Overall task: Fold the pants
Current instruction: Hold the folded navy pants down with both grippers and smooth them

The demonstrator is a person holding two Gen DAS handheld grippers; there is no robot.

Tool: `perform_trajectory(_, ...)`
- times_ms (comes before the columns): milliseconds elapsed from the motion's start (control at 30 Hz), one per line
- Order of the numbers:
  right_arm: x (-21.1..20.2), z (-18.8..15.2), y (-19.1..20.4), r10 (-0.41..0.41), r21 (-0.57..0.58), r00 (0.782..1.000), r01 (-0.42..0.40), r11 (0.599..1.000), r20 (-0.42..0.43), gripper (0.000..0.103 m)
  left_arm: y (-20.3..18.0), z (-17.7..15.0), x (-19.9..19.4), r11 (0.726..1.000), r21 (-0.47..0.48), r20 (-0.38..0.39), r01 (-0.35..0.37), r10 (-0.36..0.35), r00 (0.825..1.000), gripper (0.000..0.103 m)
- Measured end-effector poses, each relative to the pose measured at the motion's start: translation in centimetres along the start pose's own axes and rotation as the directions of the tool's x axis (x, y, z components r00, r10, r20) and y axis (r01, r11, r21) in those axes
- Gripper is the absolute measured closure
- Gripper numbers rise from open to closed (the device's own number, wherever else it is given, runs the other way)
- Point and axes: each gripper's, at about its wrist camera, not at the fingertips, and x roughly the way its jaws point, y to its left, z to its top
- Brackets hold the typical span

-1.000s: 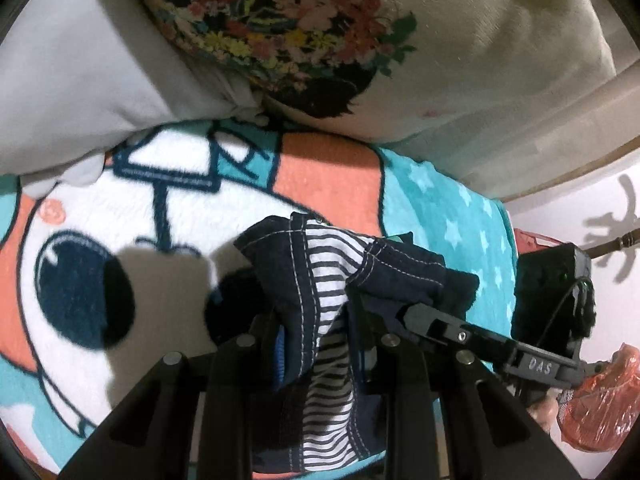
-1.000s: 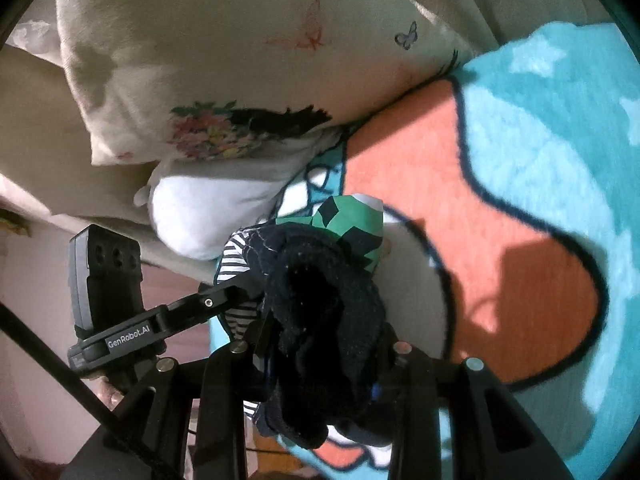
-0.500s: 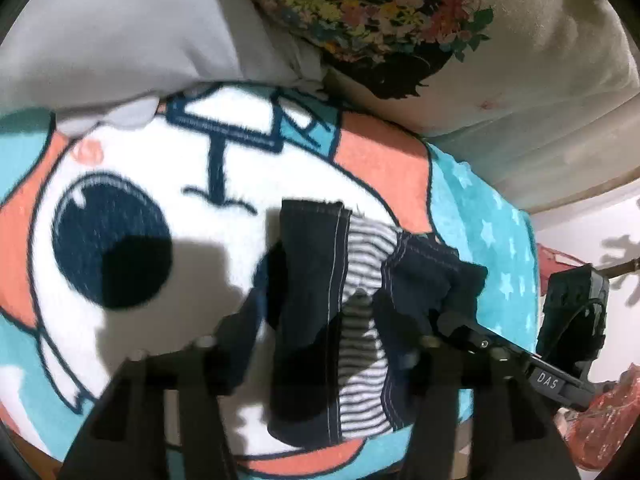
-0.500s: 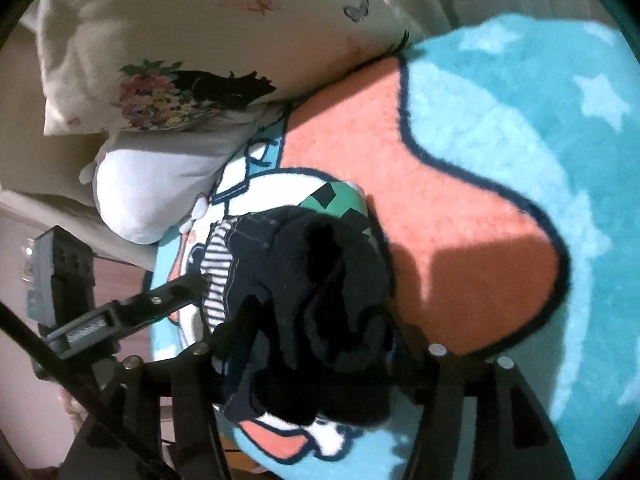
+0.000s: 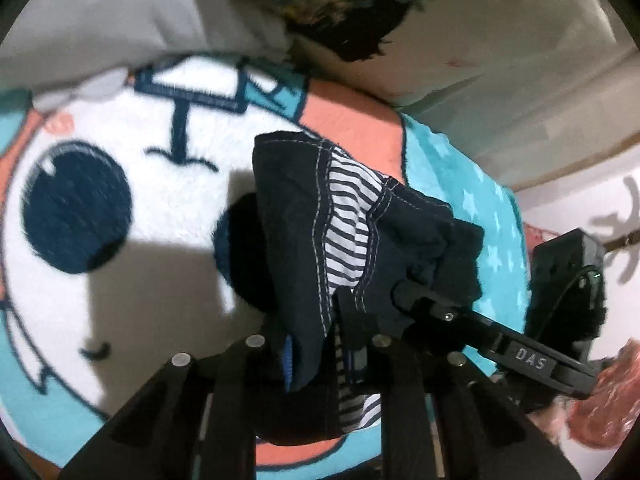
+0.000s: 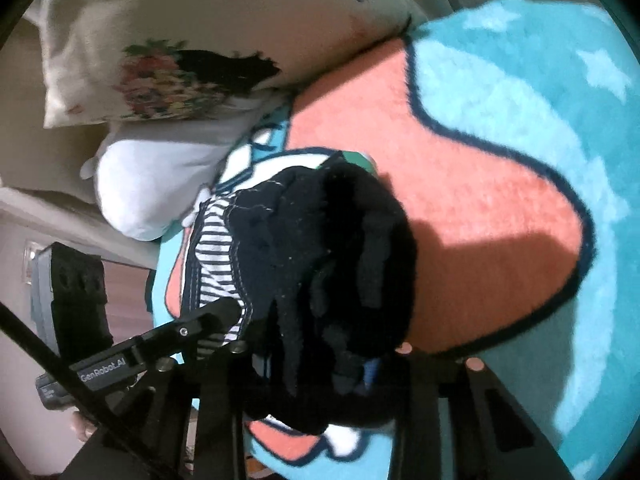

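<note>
The dark navy pants with a striped lining hang bunched between both grippers, above a cartoon-print blanket. My left gripper is shut on the pants' edge. My right gripper is shut on the bunched dark fabric, which hides its fingertips. The right gripper's side also shows in the left wrist view, and the left gripper's in the right wrist view.
A white pillow and a floral pillow lie at the blanket's far edge. The blanket's teal and orange part stretches right. A red object sits beyond the bed edge.
Both grippers have kept hold of the pants and shifted over the blanket; the views are blurred by motion, and the pants sit closer to the cameras.
</note>
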Motion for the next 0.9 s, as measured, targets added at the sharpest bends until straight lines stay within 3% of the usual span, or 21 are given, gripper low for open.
perform_trajectory(167, -1.4, -1.1, 2.6, -0.029, -0.049, 0.999, 0.031, 0.998, 0.029, 0.07, -2.0, -1.1, -2.1, 0.984, 0.115, 0.069, -0.137, 0.13, 0.989, 0.085)
perform_trajectory(367, -2.2, -2.2, 5.3, -0.05, -0.092, 0.997, 0.055, 0.994, 0.062, 0.07, -2.7, -2.1, -4.5, 0.957, 0.178, 0.145, -0.231, 0.207, 0.968, 0.085)
perform_trajectory(633, -2.4, -2.9, 7.8, -0.059, -0.102, 0.994, 0.068, 0.992, 0.091, 0.07, -2.2, -2.6, -7.3, 0.948, 0.195, 0.207, -0.253, 0.213, 0.955, 0.086)
perform_trajectory(900, -1.6, -3.6, 9.7, -0.076, -0.12, 0.993, 0.087, 0.989, 0.091, 0.07, -0.7, -2.8, -8.4, 0.948, 0.182, 0.213, -0.26, 0.22, 0.952, 0.086)
